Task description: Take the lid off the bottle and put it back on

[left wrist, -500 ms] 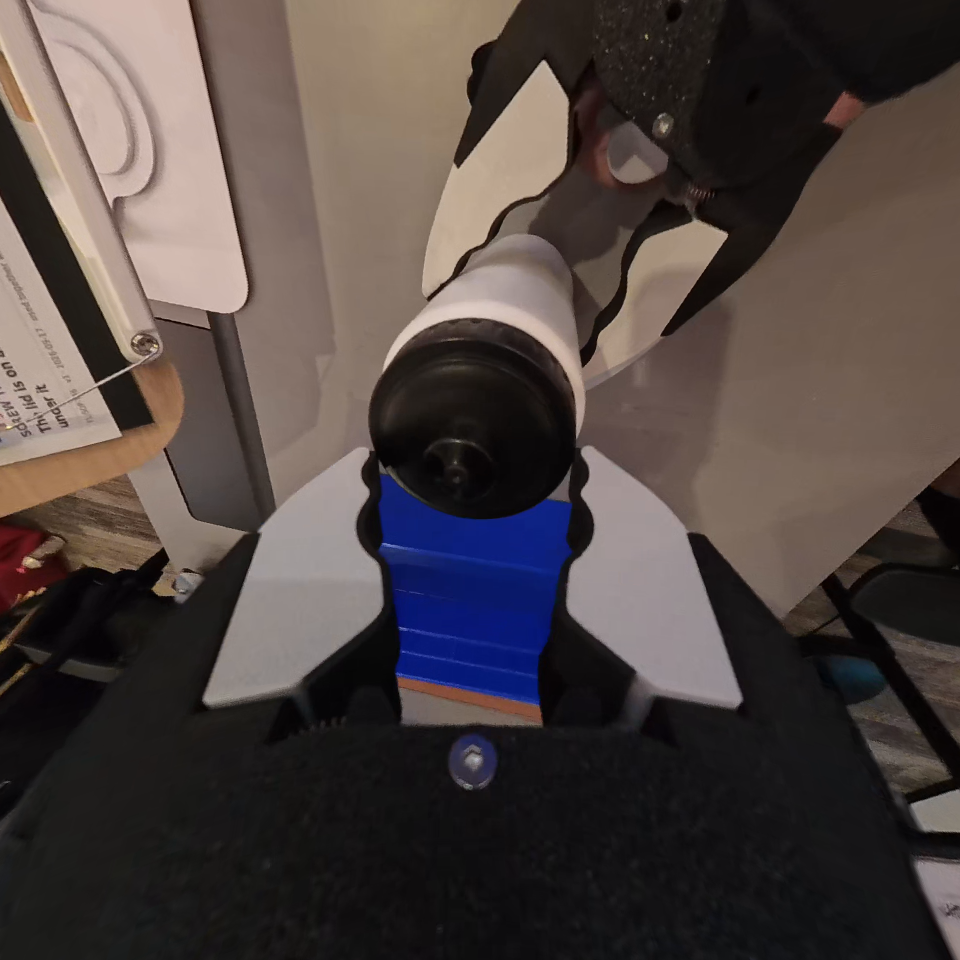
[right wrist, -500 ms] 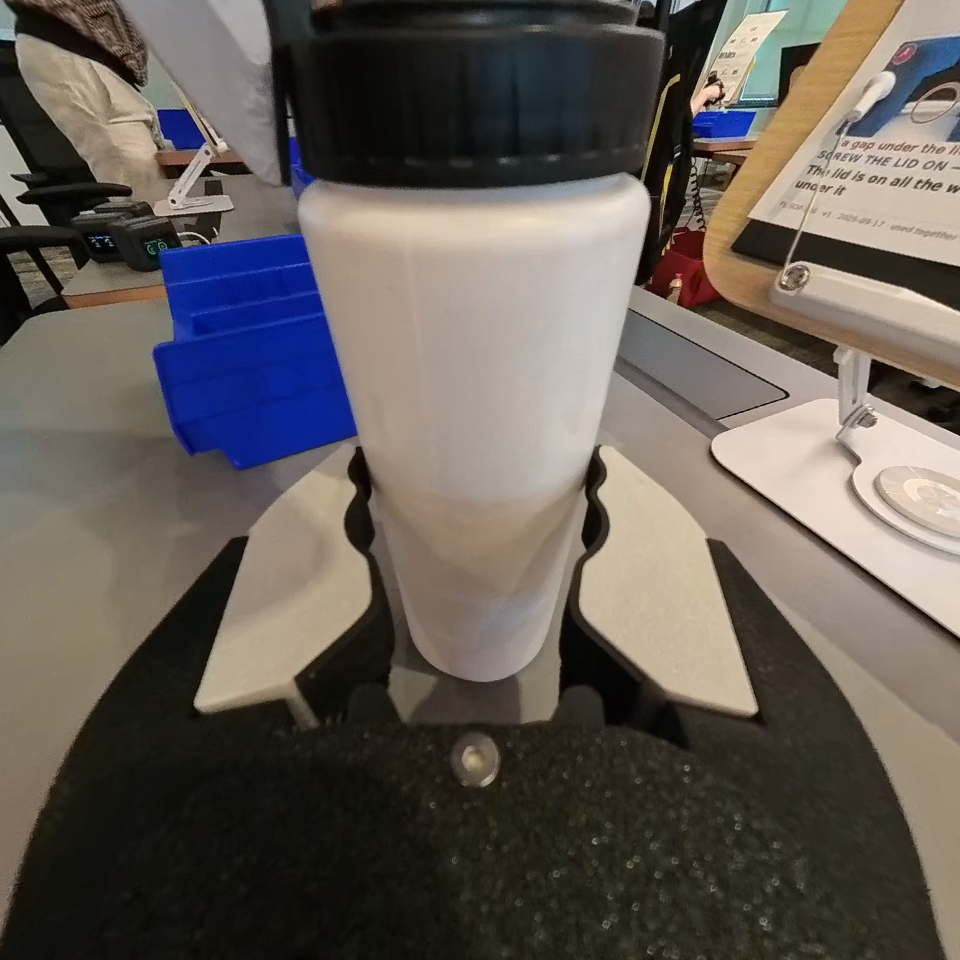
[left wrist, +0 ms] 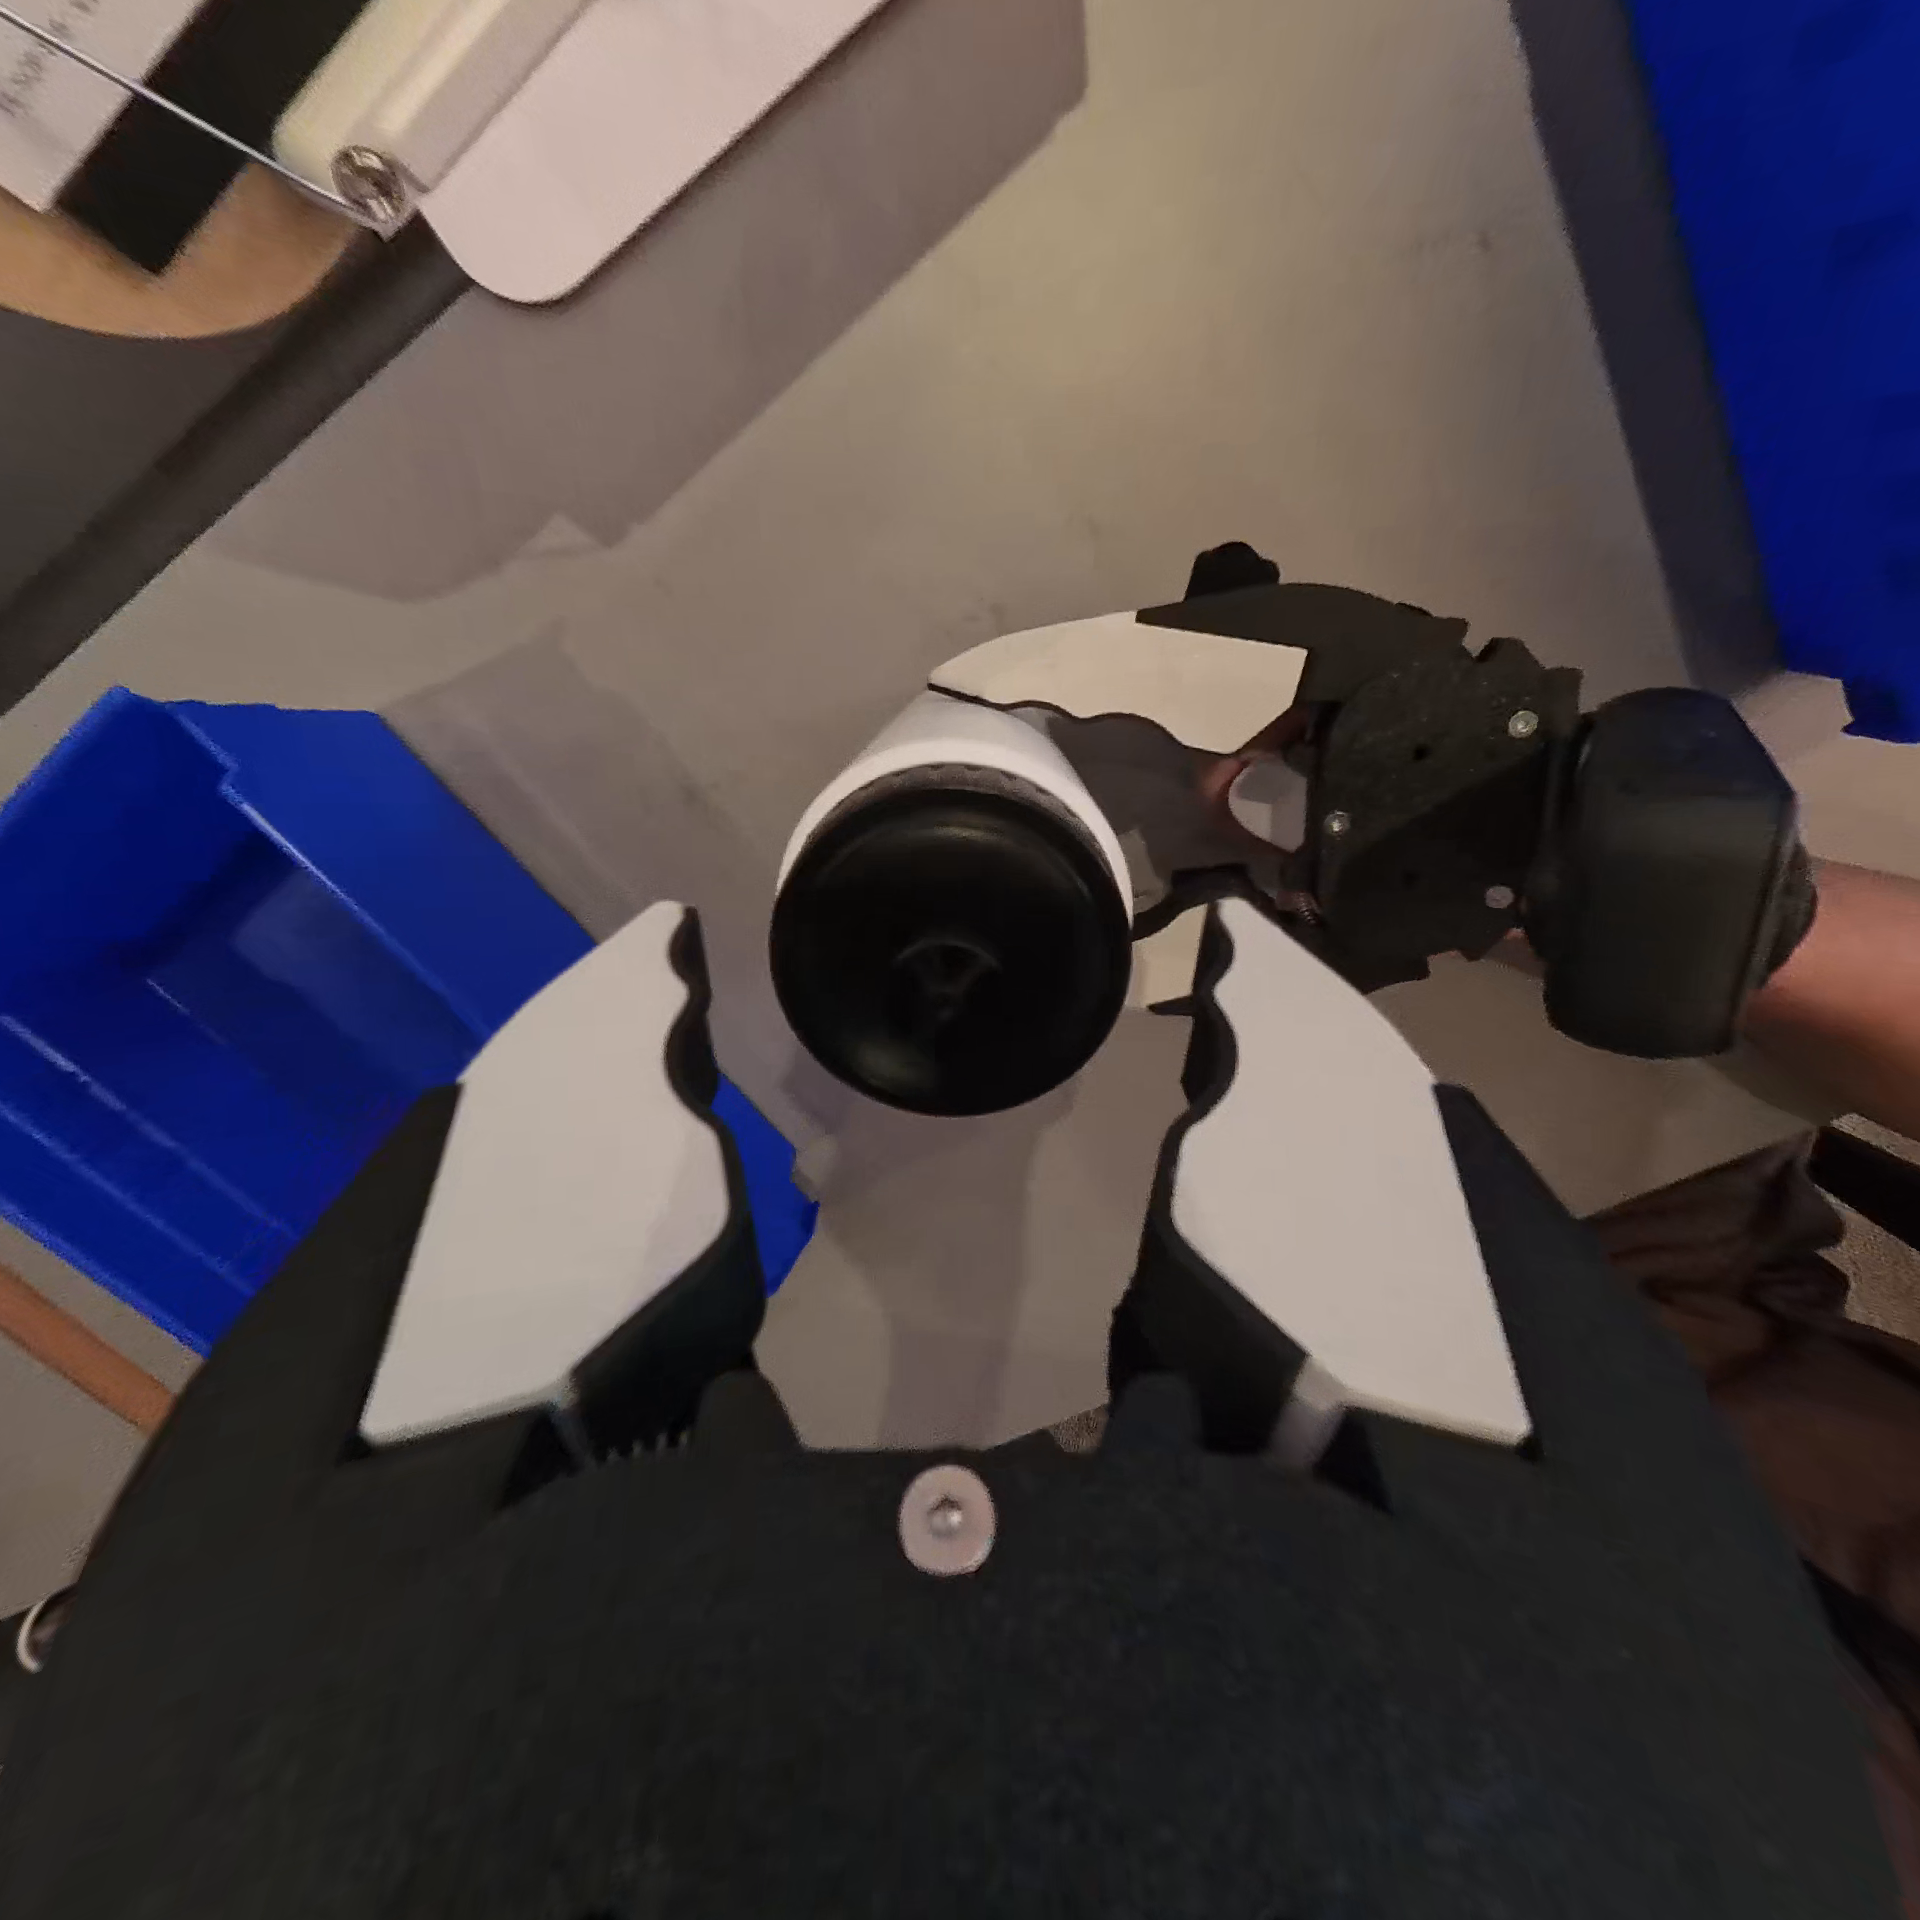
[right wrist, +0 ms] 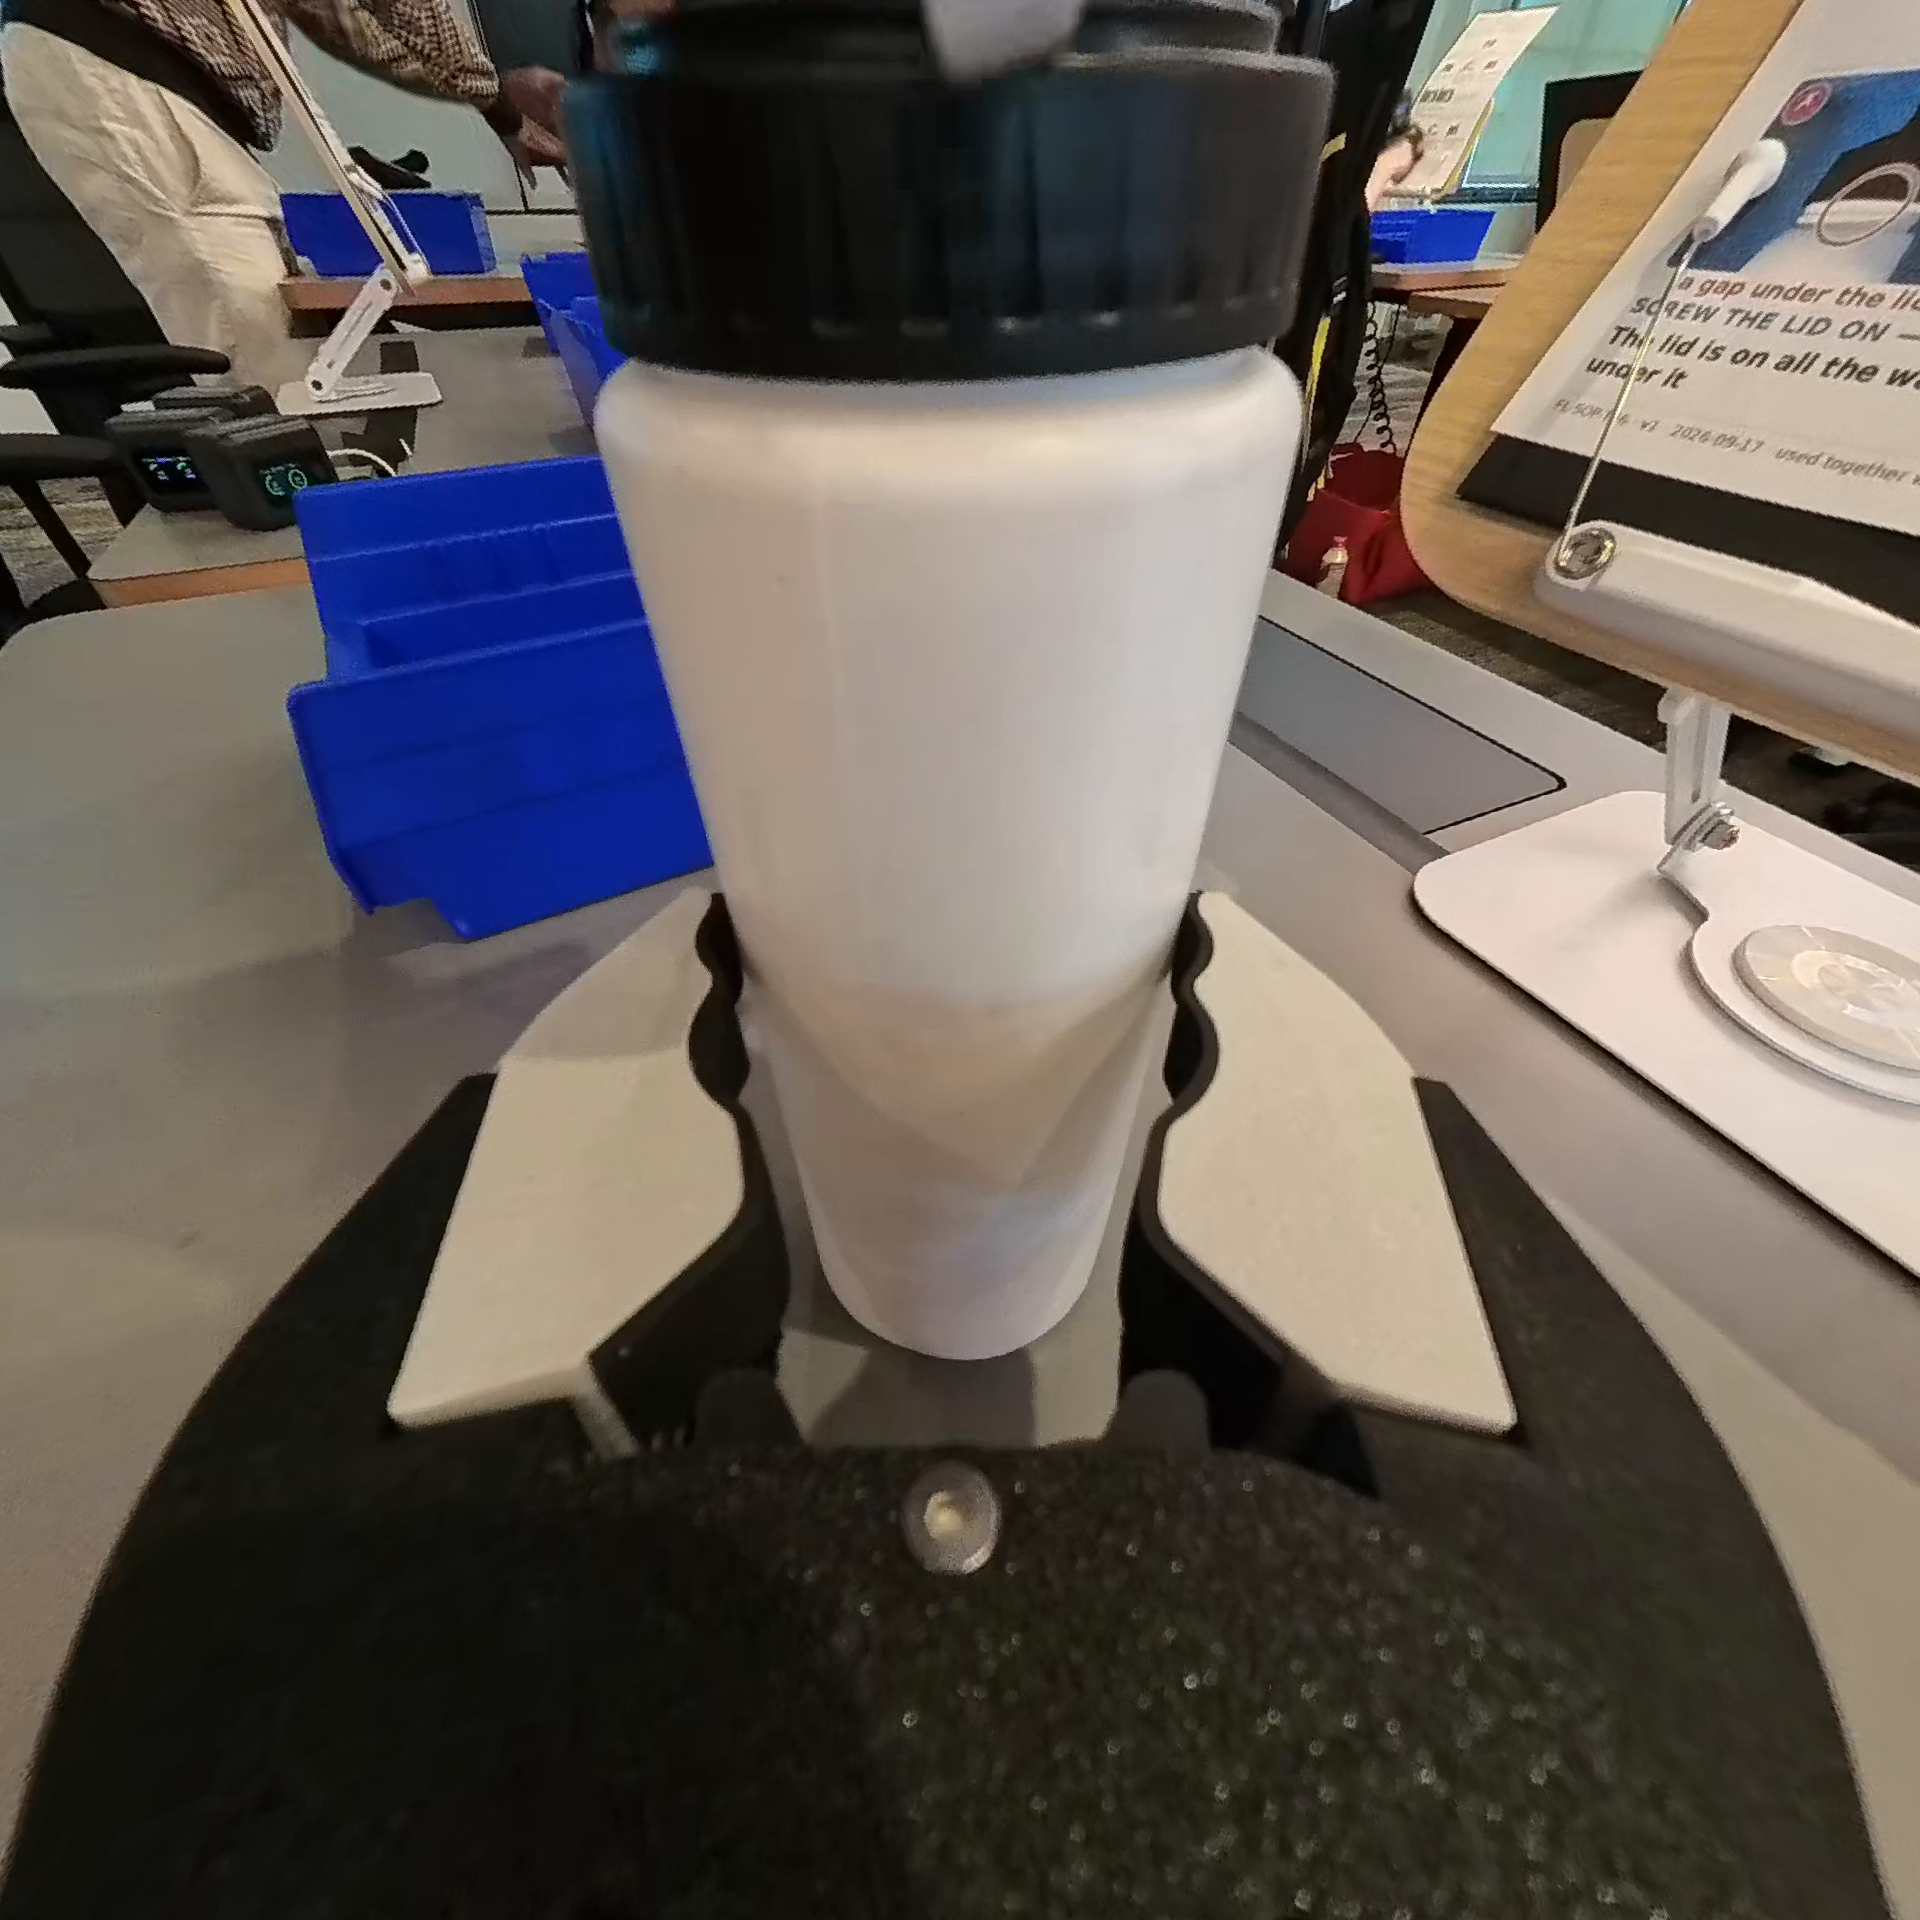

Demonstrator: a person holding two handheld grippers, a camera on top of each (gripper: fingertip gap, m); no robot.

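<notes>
Left wrist view, open left gripper (left wrist: 951, 1023) above black lid (left wrist: 951, 951), white bottle (right wrist: 951, 727) clamped in right gripper (right wrist: 956, 1029)

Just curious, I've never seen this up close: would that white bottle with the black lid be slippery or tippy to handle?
Probably stiff: the white bottle keeps its shape between the right tongs. Its smooth wall may slip. Tall with a wide black lid, it might tip.

Lid (right wrist: 940, 197) top beyond frame edge
</notes>
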